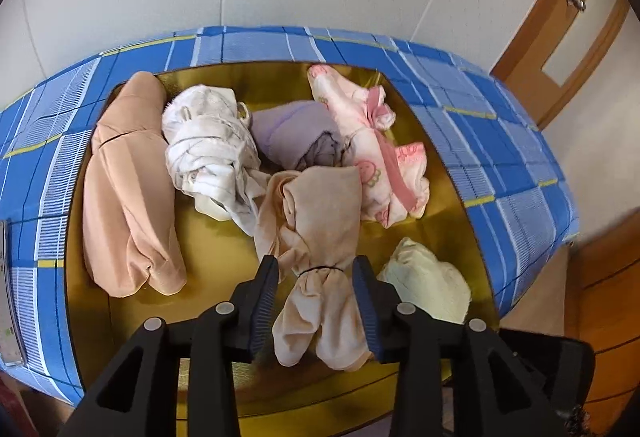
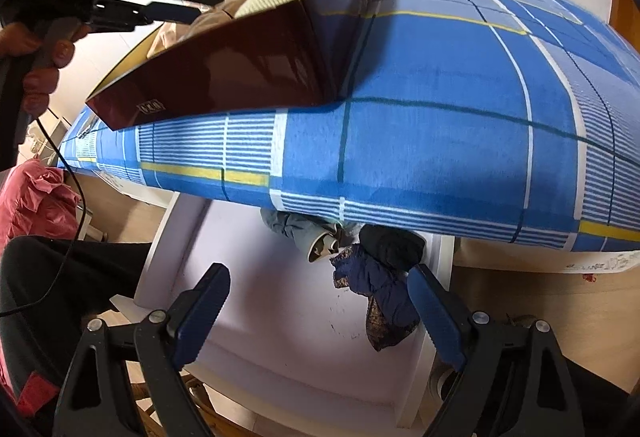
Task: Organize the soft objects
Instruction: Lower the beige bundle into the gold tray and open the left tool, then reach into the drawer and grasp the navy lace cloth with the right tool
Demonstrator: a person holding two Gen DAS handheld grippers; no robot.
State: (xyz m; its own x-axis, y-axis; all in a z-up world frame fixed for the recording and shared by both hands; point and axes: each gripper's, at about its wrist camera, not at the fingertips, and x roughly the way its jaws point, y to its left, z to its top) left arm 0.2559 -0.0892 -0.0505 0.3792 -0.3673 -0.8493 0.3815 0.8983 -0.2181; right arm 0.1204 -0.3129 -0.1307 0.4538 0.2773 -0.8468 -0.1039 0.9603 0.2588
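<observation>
Blue plaid bedcover [image 1: 500, 125] surrounds gold-lined box [image 1: 208, 237]. Left gripper [image 1: 316, 301], jaws slightly apart, straddles tied beige stockings [image 1: 320, 237] at six o'clock, unpressed. Right gripper [image 2: 320, 317] gapes over white drawer [image 2: 280, 317]; dark garments [image 2: 376, 277] at one o'clock.

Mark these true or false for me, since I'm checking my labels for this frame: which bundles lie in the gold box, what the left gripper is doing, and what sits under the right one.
1. The gold box sits on a blue checked cloth. True.
2. The left gripper clamps the tied beige bundle. False: its pads stand clear on either side.
3. The right gripper hangs open over a white drawer. True.
4. The pink patterned garment lies in that drawer. False: it is in the gold box.
</observation>
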